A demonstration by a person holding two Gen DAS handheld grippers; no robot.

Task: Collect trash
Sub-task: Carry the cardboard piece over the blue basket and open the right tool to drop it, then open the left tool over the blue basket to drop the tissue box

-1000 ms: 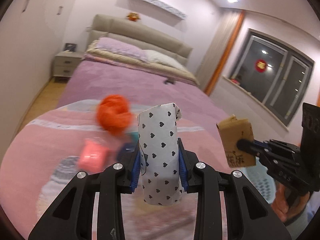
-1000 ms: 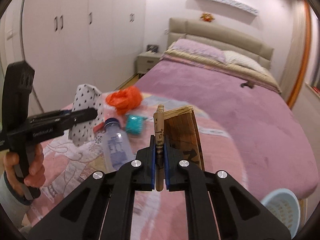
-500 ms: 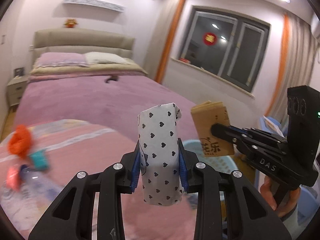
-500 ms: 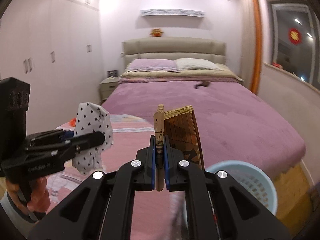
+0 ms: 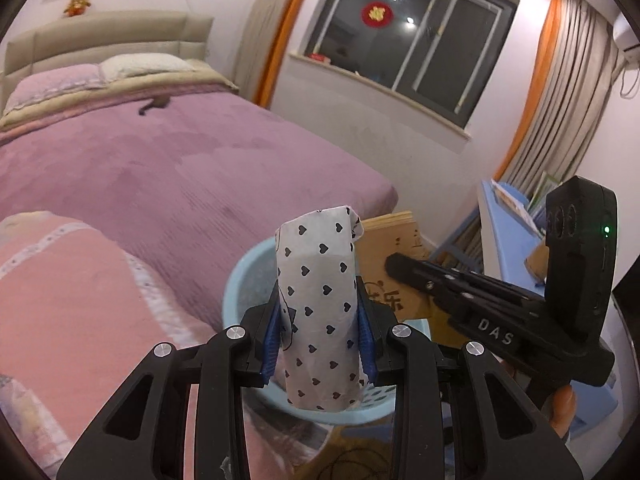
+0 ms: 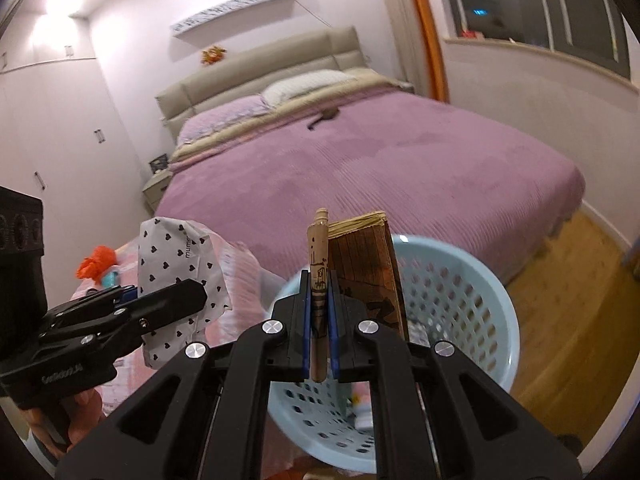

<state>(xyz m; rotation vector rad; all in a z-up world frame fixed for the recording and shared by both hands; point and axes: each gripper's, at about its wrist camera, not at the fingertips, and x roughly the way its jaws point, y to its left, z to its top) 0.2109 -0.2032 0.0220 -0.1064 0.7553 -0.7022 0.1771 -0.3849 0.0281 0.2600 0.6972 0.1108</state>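
Two hand-held grippers, each held by a person, now hang over a pale blue perforated basket standing on the wooden floor at the foot corner of a bed with a purple cover.

In the left wrist view, the left hand-held gripper is clenched on a white wrapper printed with small black hearts, held upright between its blue pads at the lower centre of the frame. The basket rim shows just behind and below it.

In the right wrist view, the right hand-held gripper is clamped tight on a flat brown paper packet seen edge-on at centre frame, with the basket's open mouth directly behind it.

A second ago both views faced the pink quilt and the litter lying on it; both have since swung across the bed to the basket. An orange crumpled bag and a teal scrap beside it remain on the quilt at the left edge of the right wrist view.

Both pieces appear carried to the drop point and not yet released. The wrapper seems nearer the basket's rim than its middle, so letting go there could miss. More litter awaits collection afterwards.
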